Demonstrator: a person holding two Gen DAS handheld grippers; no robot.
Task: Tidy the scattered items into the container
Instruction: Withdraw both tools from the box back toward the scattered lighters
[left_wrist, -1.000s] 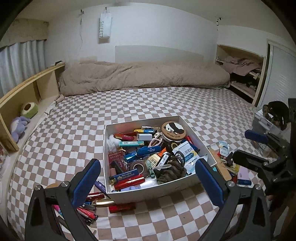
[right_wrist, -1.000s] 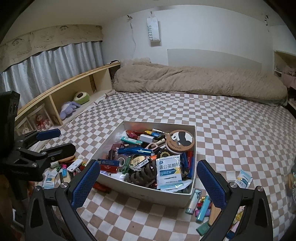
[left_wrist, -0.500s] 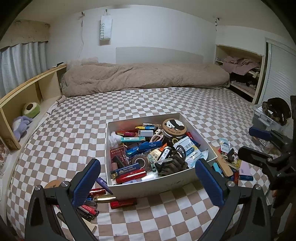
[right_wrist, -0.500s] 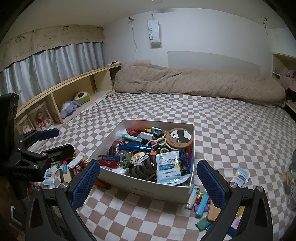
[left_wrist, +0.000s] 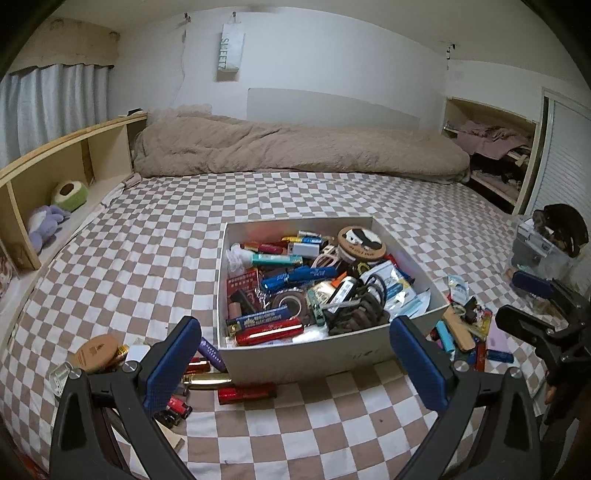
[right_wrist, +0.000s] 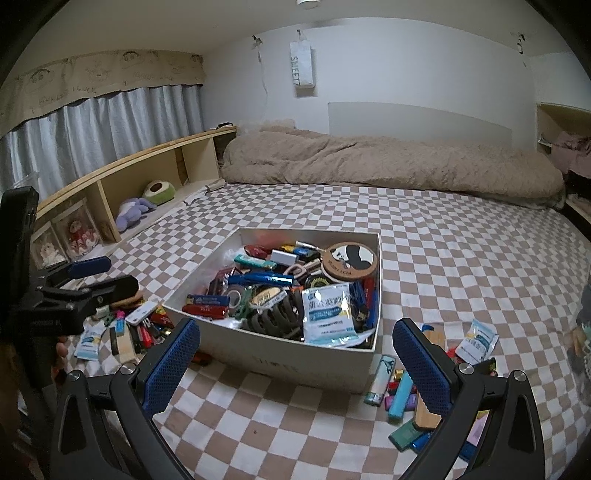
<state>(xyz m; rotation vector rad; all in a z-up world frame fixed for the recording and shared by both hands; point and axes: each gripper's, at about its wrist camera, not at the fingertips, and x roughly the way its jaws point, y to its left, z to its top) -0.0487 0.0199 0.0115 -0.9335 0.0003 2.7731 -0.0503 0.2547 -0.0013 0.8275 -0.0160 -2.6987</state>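
Both tools hang over the near edge of the checkered bed (left_wrist: 155, 266) with nothing in them: the left gripper (left_wrist: 295, 365) has its blue pads spread wide, and the right gripper (right_wrist: 297, 365) is just as slack, jaws parted and empty. The container, a white box (left_wrist: 306, 360), sits at about twelve o'clock from each of them, already heaped with tubes, packets, a tape roll and a round panda-printed lid (left_wrist: 361, 240). What is left lies in two drifts against the box. At roughly eight o'clock from the box in the left view there is a tangle of lipsticks and lighters, with a gold tube (left_wrist: 205, 380) and a red tube (left_wrist: 246, 393) touching the front wall and a round wooden disc (left_wrist: 96, 352) further out. At about four o'clock in the right view lie a white lighter (right_wrist: 379, 378), a pale blue lighter (right_wrist: 400, 397) and a white-and-blue sachet (right_wrist: 476, 341). My guess is that the step in hand is choosing a piece and reaching for it, each tool working its own side. To do that well I would take the outlying, separate pieces first, such as the sachet or the red tube, closing across the narrow width so neighbours are not dragged along. The box is full near its front, so drops look safer toward the far wall at twelve o'clock, where items lie lower.
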